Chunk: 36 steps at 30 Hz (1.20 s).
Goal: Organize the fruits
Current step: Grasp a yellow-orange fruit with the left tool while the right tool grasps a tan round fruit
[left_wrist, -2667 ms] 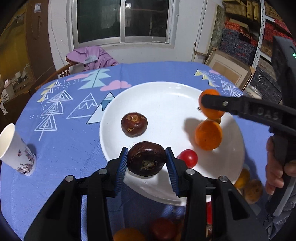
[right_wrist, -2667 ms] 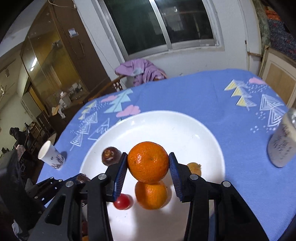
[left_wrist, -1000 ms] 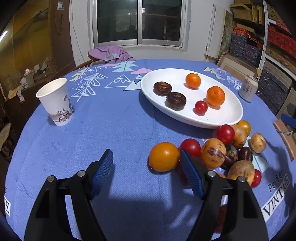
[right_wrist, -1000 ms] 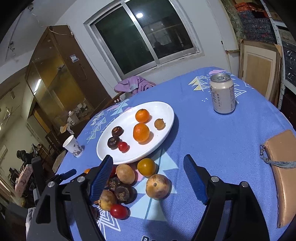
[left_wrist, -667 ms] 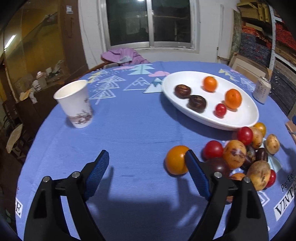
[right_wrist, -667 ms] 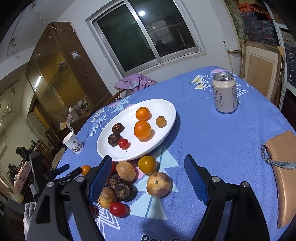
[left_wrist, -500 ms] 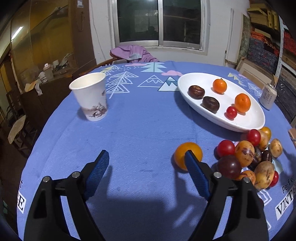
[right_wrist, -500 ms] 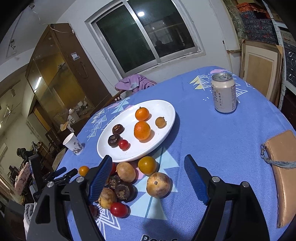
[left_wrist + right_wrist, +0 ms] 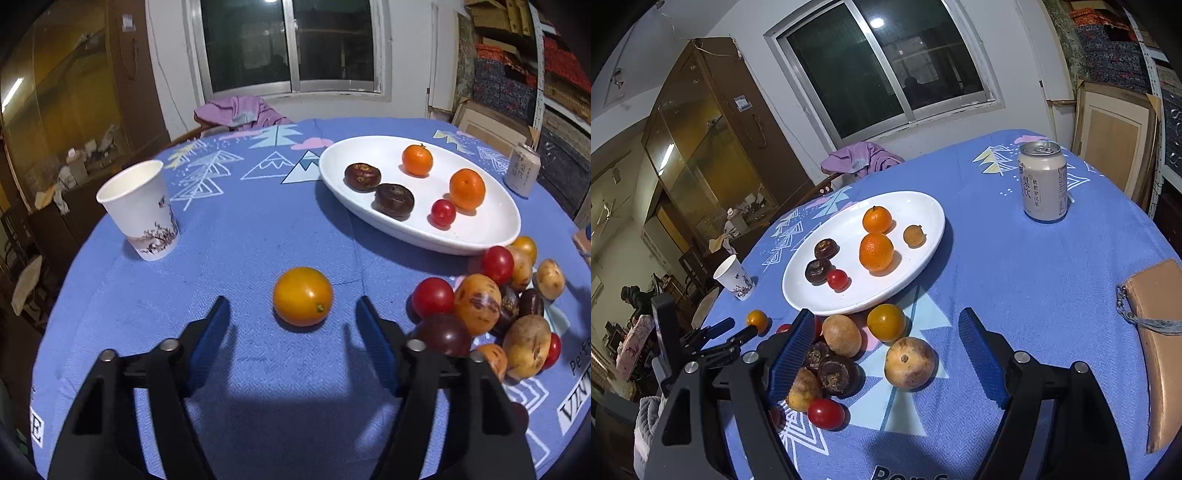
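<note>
Step in hand, as I judge it: picking the lone orange fruit [image 9: 303, 296] off the cloth for the plate [image 9: 484, 236]. Left gripper [image 9: 291, 314] sits just short of it, jaws closing, nothing between the pads yet; fruit lies ahead of the tips, centred. Next move calls for a short push forward before the squeeze. Cup [image 9: 138, 210] ahead-left, well clear. Fruit pile [image 9: 480, 306] close on its right; red tomato [image 9: 432, 297] nearest, might get nudged. Right gripper [image 9: 886, 350] hangs slack and empty over the pile, brown fruit [image 9: 910, 363] below it.
</note>
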Each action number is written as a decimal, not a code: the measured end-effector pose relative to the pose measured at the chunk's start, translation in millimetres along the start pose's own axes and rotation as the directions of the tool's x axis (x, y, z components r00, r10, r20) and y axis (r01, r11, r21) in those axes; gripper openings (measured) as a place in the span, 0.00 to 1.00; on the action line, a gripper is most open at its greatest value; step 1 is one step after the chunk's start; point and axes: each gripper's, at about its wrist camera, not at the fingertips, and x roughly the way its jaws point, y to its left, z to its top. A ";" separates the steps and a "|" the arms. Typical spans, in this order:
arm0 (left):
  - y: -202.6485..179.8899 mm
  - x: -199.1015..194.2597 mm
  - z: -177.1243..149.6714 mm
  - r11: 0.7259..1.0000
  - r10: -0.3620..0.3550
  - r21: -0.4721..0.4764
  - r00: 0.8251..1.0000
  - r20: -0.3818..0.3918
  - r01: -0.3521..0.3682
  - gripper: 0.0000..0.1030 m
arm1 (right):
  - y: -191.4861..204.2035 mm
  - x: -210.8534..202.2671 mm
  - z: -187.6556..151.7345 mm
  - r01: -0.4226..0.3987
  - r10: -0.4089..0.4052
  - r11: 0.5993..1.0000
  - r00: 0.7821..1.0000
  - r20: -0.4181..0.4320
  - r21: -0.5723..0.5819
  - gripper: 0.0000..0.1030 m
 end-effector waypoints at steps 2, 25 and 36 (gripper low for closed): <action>5.8 8.9 2.1 0.999 -0.035 -0.032 0.999 -0.029 0.034 0.48 | 2.3 1.6 -1.4 0.001 -0.001 1.000 1.000 -0.007 -0.009 0.79; 11.8 19.8 2.7 0.991 -0.112 -0.083 0.992 -0.054 0.107 0.37 | 6.1 55.3 -27.7 0.067 -0.082 0.994 0.978 -0.193 -0.085 0.59; 9.6 17.0 0.7 0.992 -0.112 -0.064 0.992 -0.056 0.109 0.37 | 3.5 64.7 -32.6 0.097 -0.119 0.988 0.971 -0.205 -0.117 0.40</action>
